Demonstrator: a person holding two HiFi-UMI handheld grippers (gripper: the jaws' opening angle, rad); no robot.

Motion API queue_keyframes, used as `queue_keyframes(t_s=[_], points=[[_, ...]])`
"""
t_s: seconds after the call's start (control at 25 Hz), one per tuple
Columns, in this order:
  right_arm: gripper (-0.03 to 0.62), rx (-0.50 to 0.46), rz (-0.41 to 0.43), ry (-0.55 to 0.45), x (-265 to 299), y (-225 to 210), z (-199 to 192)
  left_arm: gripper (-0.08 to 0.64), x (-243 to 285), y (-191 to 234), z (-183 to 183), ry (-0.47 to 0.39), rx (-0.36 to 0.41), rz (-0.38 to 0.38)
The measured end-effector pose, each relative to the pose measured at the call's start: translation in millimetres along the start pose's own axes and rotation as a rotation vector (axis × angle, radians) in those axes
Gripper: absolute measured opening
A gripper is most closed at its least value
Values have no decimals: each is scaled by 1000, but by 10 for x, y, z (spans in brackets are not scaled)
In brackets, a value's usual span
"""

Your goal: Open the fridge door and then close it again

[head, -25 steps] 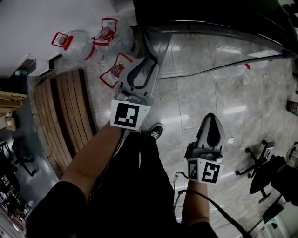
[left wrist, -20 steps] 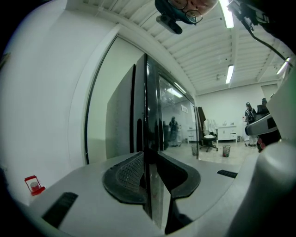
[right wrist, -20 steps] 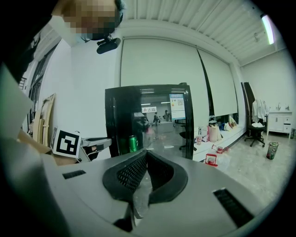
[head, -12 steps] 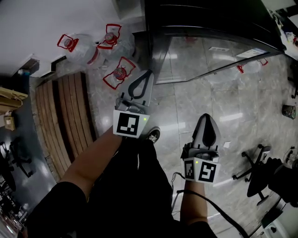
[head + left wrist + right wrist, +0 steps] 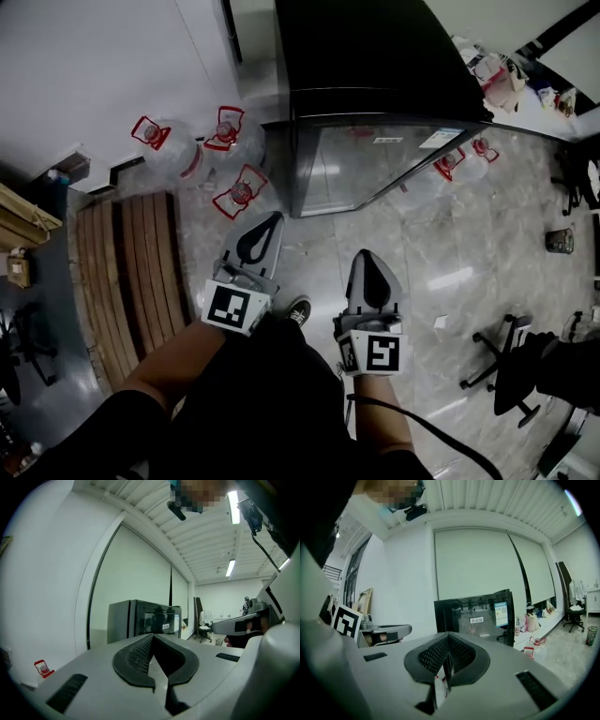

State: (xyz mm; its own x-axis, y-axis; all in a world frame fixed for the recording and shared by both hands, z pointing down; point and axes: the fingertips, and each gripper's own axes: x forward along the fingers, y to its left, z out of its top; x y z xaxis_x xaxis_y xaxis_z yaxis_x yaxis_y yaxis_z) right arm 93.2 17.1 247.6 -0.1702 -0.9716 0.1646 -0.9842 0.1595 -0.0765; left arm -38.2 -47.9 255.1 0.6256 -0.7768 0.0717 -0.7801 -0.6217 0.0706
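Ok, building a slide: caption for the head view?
Left gripper and right gripper, both shut and empty, held short of the black fridge.

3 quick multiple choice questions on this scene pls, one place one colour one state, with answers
1. The wooden slats lie: A) left of the person's legs B) on a shelf C) right of them.
2. The fridge is: A) white B) black C) red.
3. The left hand-held gripper is: A) shut on a bottle B) wide open C) shut, empty.
Answers: A, they fill the head view's left; B, its body is dark all over; C, its jaws meet on nothing.
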Motion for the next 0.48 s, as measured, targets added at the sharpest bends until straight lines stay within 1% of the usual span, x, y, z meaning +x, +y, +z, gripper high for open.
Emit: queue_keyframes(t_s=[0.16,0.28,0.36,0.48], points=[[15,-4,25,7,-218,197,227,6,-305,-180,272,16,-11,-20],[15,-20,38,6,-357,346,395,6,-493,-359,415,22,-8,-57],[15,-26,46,-3,-428,436,498,6,-582,-476,509,23,-19,-77],[15,-44,71,-15,-484,559,623,6,-650,-540,611,25,-29,-92]])
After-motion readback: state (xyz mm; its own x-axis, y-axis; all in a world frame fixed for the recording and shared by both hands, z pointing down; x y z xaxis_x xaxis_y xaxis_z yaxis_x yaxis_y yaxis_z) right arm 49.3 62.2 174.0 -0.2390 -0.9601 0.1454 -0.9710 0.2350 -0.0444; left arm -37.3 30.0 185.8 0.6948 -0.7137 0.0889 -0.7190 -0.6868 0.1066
